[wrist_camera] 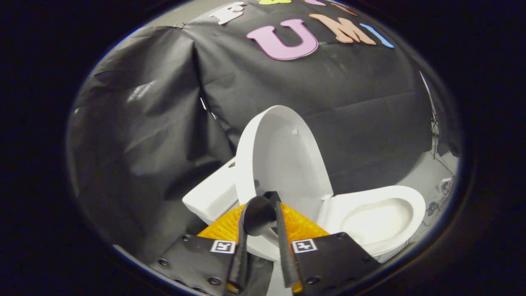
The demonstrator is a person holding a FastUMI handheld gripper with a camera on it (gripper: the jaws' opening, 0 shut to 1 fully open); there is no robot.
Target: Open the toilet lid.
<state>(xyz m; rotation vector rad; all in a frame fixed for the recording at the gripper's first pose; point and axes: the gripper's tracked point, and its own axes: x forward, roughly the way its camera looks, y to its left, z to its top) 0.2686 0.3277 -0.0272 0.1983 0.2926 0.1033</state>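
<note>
The white toilet lid (283,152) stands raised, nearly upright, leaning toward the tank (213,193). Beside it the seat and open bowl (378,218) lie exposed. My gripper (269,201) is at the lid's lower rim. Its two fingers (283,246) stand close together, and a strip of the white rim shows in the narrow gap between them. The fingertips meet over the inner face of the lid, and both fingers appear to press on the rim. The hinge is hidden behind the fingers.
Black cloth walls (144,123) close in behind and beside the toilet. A pale floor strip (431,176) with cables and small fittings (446,187) lies beyond the bowl.
</note>
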